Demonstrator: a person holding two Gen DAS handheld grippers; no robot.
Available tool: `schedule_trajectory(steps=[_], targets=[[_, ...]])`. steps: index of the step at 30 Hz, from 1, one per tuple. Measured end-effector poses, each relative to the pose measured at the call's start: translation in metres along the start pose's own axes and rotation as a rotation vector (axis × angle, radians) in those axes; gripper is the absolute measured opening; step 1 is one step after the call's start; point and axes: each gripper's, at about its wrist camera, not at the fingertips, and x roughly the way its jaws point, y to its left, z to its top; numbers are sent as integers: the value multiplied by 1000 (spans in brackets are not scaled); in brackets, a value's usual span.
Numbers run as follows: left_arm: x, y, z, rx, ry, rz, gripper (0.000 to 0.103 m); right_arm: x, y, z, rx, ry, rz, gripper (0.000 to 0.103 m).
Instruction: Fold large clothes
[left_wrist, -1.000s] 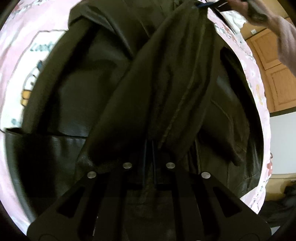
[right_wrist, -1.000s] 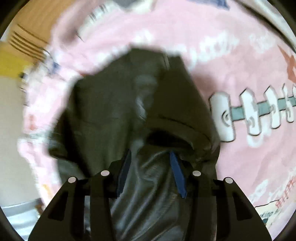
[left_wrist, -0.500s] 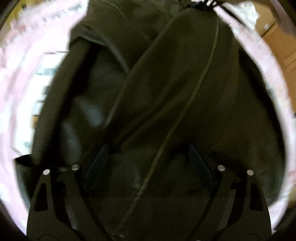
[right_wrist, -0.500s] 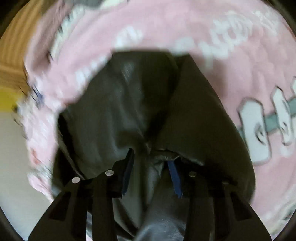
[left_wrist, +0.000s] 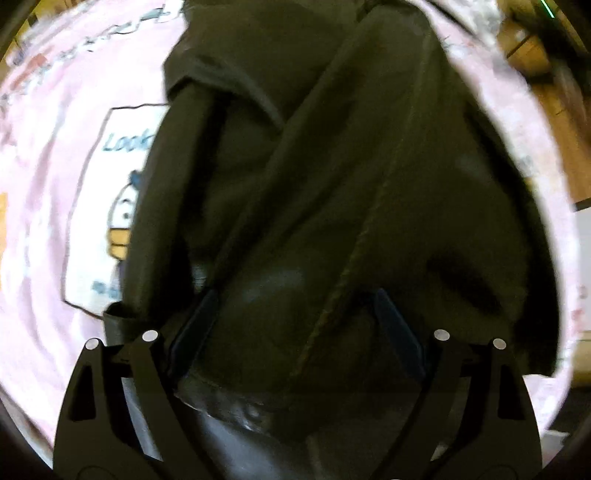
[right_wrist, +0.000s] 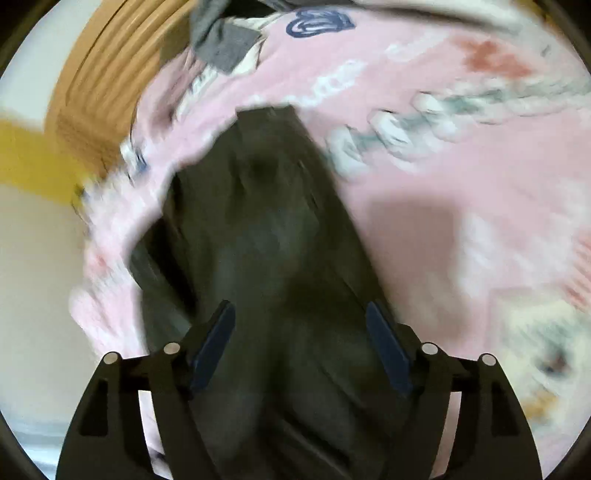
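A large dark olive-black jacket (left_wrist: 332, 177) lies bunched on a pink printed blanket (left_wrist: 48, 184). In the left wrist view it fills the middle, with a stitched seam running up from the fingers. My left gripper (left_wrist: 295, 325) is open, its blue-padded fingers spread wide over the fabric. In the right wrist view the jacket (right_wrist: 266, 240) stretches away as a long dark fold on the blanket (right_wrist: 461, 221). My right gripper (right_wrist: 299, 339) is open too, fingers wide apart above the cloth. Neither holds the jacket.
A grey garment (right_wrist: 225, 44) lies at the blanket's far edge. A wooden slatted headboard (right_wrist: 99, 92) stands at upper left in the right wrist view. Wooden cabinets (left_wrist: 546, 74) show at upper right in the left wrist view.
Both grippers have opened and let go of the jacket. The left was shut on a fold a second ago; the right jaws widened in the last half second. The jacket has dropped onto the blanket.
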Motion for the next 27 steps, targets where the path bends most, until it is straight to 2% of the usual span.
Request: schedule_trajectory(steps=[1,2,3,5,6,7,8,9,10,11,12,14,15,18,20,21,24,26,27], targets=[[-6,1,1,-16,3,-49,85,-7,-2,-30,-26,30,4,69],[-9,2,2,-33,4,-84,85,-6,-4,-57,-31,79,52,65],[-13,6,3,-69,8,-141,85,1,-5,-72,-20,117,91,57],[-12,2,2,-135,23,-221,85,20,-4,-93,-3,181,135,50],[-9,8,2,-184,38,-269,86,34,-4,-97,-20,191,103,41],[-4,4,5,-208,48,-290,86,44,-3,-97,-53,172,13,30],[0,6,5,-237,61,-299,86,55,-13,-90,-87,128,-129,24],[2,8,6,-254,63,-301,86,59,-26,-83,-64,111,-198,9],[4,4,7,-257,57,-304,86,57,-53,-76,40,97,-209,0],[2,4,8,-257,43,-306,86,48,-80,-71,144,74,-166,0],[2,-3,9,-252,29,-311,86,42,-91,-69,170,55,-169,0],[2,-2,10,-251,8,-324,86,23,-112,-69,150,3,-187,0],[6,-1,12,-260,5,-334,86,15,-120,-70,145,-25,-240,0],[17,1,13,-316,-1,-366,86,18,-151,-71,260,-8,-176,0],[22,3,20,-325,5,-352,86,14,-144,-67,255,-8,-204,0],[21,6,19,-328,3,-336,86,6,-136,-65,245,-22,-198,7],[15,15,24,-337,-13,-304,86,-10,-95,-55,207,-95,-65,10],[19,5,32,-325,-14,-283,86,-13,-83,-45,207,-109,31,27],[21,1,34,-295,-4,-236,86,-5,-78,-37,218,-104,97,37]])
